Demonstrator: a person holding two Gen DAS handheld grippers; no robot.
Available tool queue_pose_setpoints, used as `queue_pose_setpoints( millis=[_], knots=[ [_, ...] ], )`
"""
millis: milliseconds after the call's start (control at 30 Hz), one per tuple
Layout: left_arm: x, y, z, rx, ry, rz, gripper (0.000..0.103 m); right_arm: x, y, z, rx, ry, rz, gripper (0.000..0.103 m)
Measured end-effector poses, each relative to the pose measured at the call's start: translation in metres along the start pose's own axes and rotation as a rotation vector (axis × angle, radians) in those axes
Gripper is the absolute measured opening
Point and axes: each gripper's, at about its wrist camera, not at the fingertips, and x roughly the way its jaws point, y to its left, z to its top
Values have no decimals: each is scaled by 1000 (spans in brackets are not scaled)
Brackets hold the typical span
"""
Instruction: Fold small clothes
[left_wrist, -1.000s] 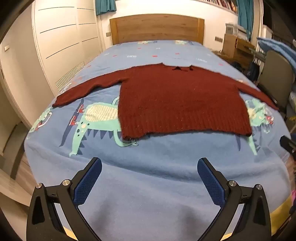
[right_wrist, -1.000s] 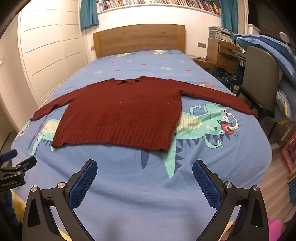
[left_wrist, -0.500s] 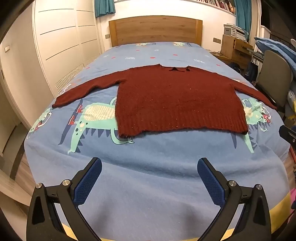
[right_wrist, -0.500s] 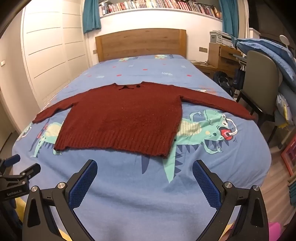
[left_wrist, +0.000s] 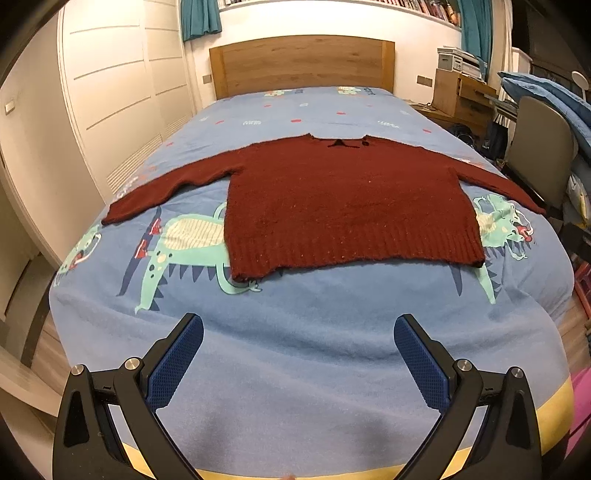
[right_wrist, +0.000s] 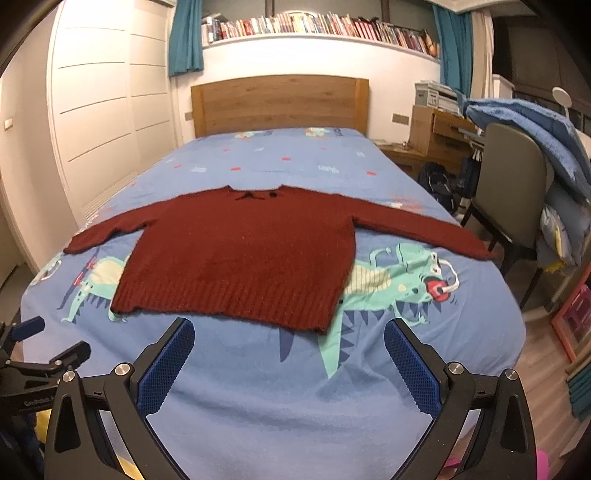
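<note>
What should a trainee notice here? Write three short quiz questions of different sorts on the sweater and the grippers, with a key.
1. True or false: the dark red knit sweater lies flat on the dinosaur-print bedspread with both sleeves spread out.
2. Multiple choice: the left hand-held gripper is A) shut on the hem, B) open and holding nothing, C) shut on a sleeve.
3. Fill in: in the right wrist view, the right hand-held gripper hovers just short of the sweater's ribbed ____.

Key: 1 true; 2 B; 3 hem.
</note>
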Motion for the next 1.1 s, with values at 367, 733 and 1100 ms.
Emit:
queue_pose_setpoints(
  millis=[367,733,1100],
  knots=[
    [2,-2,4,-2,40,-34,102,-10,16,11,-61,-20,40,103],
    [1,6,9,-29,28,-6,102,5,17,11,-68,21,68,103],
    [5,10,13,-41,37,4,102,19,14,10,-58,65,76,103]
  ],
)
